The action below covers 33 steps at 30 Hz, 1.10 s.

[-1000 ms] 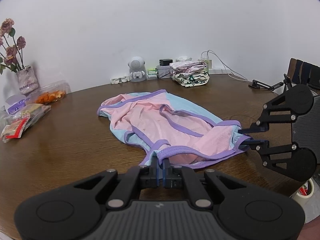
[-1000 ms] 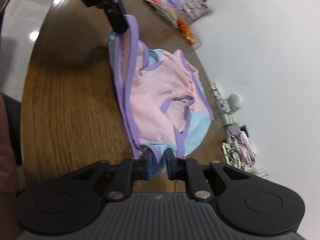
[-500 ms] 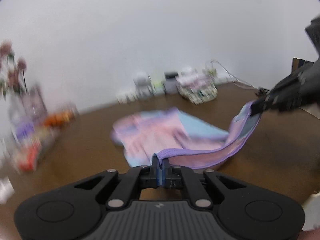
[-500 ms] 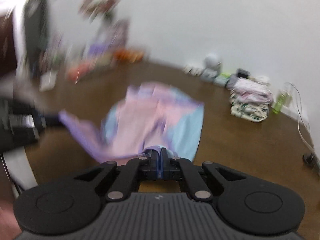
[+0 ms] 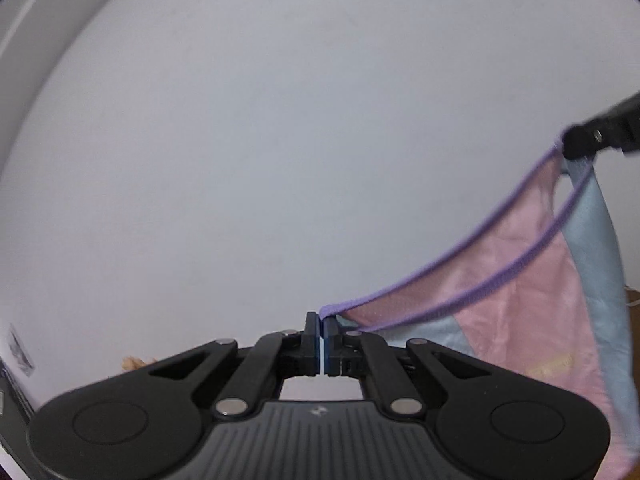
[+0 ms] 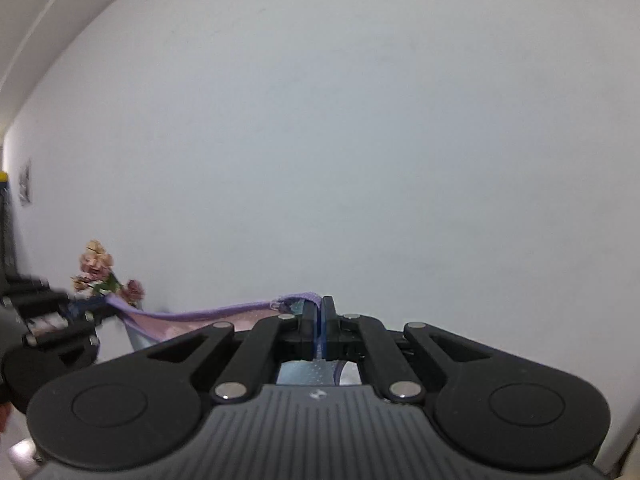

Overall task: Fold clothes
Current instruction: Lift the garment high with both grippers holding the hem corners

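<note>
Both claws, left claw (image 5: 321, 330) and right claw (image 6: 319, 312), have hoisted the pink-and-blue, purple-trimmed mesh garment (image 5: 524, 280) off the tabletop, each clamped on its hem; next, probably shake it flat and lower it.

Thin pink and pale-blue cloth garment (image 5: 520, 280) with a faint sheen, edged in ribbed purple trim; matt black plastic left gripper (image 5: 321, 330) and right gripper (image 6: 319, 312) with shiny metal pins; smooth, matt painted wall (image 6: 360, 120) behind.

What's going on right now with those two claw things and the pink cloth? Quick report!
Left gripper and right gripper both shut on the garment. It hangs stretched between them. Nothing in the way.
</note>
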Motion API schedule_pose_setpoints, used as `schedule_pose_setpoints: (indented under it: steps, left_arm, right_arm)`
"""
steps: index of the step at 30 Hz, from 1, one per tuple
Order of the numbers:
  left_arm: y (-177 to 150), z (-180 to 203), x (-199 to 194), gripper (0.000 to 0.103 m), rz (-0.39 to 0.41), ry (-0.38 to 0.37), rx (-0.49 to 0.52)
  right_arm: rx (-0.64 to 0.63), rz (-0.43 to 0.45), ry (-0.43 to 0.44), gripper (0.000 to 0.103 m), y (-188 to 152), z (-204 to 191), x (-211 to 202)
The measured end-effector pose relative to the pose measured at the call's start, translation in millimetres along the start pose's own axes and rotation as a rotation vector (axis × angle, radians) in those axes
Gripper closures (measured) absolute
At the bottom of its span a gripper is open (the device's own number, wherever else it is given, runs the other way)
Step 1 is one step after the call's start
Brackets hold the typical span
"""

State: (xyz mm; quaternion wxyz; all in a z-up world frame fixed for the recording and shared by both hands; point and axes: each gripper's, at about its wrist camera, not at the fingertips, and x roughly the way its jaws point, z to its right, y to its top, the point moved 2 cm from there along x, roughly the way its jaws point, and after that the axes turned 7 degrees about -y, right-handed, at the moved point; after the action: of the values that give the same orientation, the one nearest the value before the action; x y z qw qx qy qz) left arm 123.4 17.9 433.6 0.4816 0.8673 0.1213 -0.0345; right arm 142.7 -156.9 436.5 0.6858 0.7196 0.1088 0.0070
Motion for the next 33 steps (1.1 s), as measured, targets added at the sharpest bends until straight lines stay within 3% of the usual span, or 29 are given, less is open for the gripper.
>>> schedule_pose_setpoints:
  steps: [7, 15, 21, 28, 33]
  left_arm:
    - [5.2, 10.4, -4.1, 0.102, -0.009, 0.044, 0.044]
    - [-0.7, 12.4, -10.3, 0.102, -0.004, 0.084, 0.071]
    - [0.4, 7.1, -3.5, 0.102, -0.023, 0.090, 0.075]
    - [-3.1, -3.4, 26.1, 0.102, -0.041, 0.099, 0.023]
    - [-6.8, -4.8, 77.6, 0.102, -0.060, 0.116, 0.016]
  right_arm:
    - [-0.044, -0.002, -0.070, 0.102, -0.8, -3.7, 0.9]
    - [-0.084, 0.005, -0.092, 0.102, -8.0, -11.2, 5.1]
    - [-0.050, -0.015, -0.060, 0.102, -6.1, -24.7, 10.9]
    - [-0.012, -0.019, -0.070, 0.102, -8.0, -43.9, 35.1]
    - [-0.021, -0.036, -0.093, 0.102, -9.7, -58.0, 86.7]
